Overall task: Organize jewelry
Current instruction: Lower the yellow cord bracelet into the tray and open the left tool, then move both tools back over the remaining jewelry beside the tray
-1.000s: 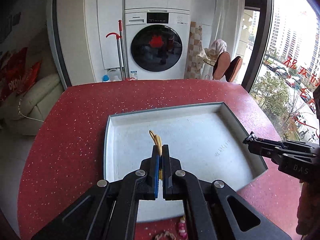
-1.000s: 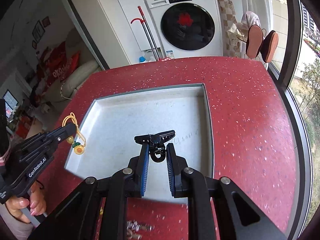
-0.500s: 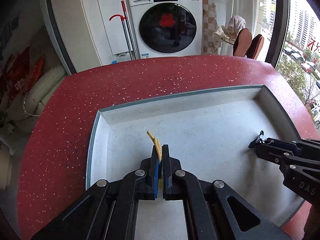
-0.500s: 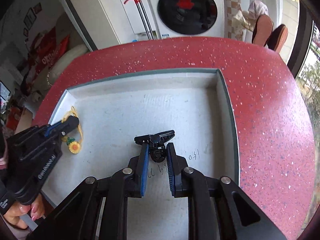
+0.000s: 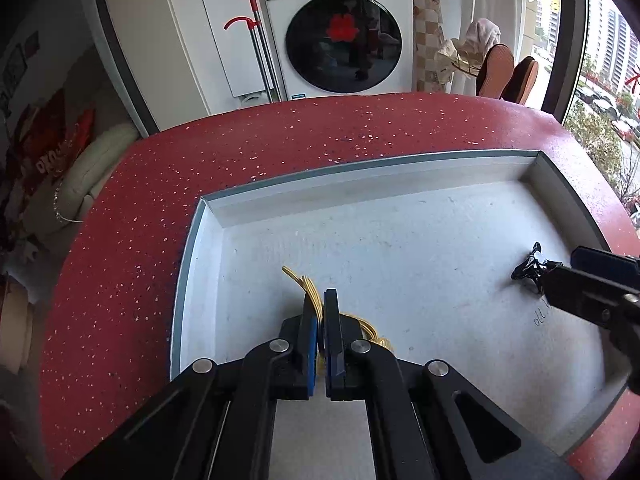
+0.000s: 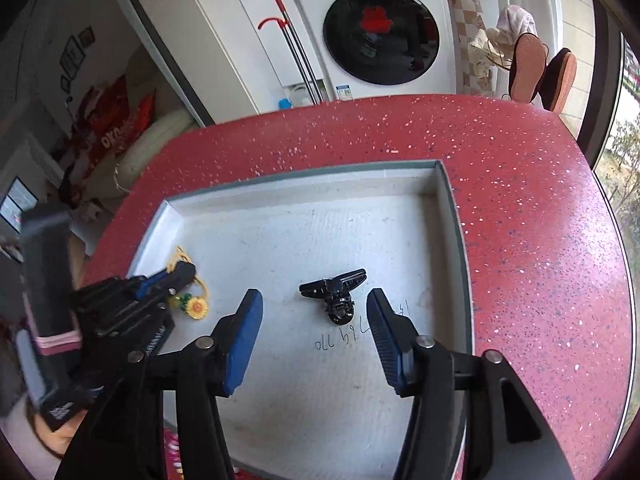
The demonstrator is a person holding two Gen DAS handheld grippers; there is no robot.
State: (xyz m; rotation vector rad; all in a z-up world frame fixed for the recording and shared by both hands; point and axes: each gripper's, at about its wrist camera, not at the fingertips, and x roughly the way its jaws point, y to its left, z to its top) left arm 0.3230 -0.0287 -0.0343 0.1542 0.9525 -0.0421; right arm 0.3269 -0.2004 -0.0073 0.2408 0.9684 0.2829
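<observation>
Beyond the tongs: front-loading washing machine point(image 5: 340, 36), red-handled mop point(image 5: 258, 48) to its left, cream sofa point(image 5: 86, 168) far left, window point(image 5: 600, 52) at right.

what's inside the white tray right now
Inside the white tray: a black hair claw clip lying free between the right gripper's just-opened jaws, and a yellow sunflower charm cord pinched by the left gripper.
</observation>
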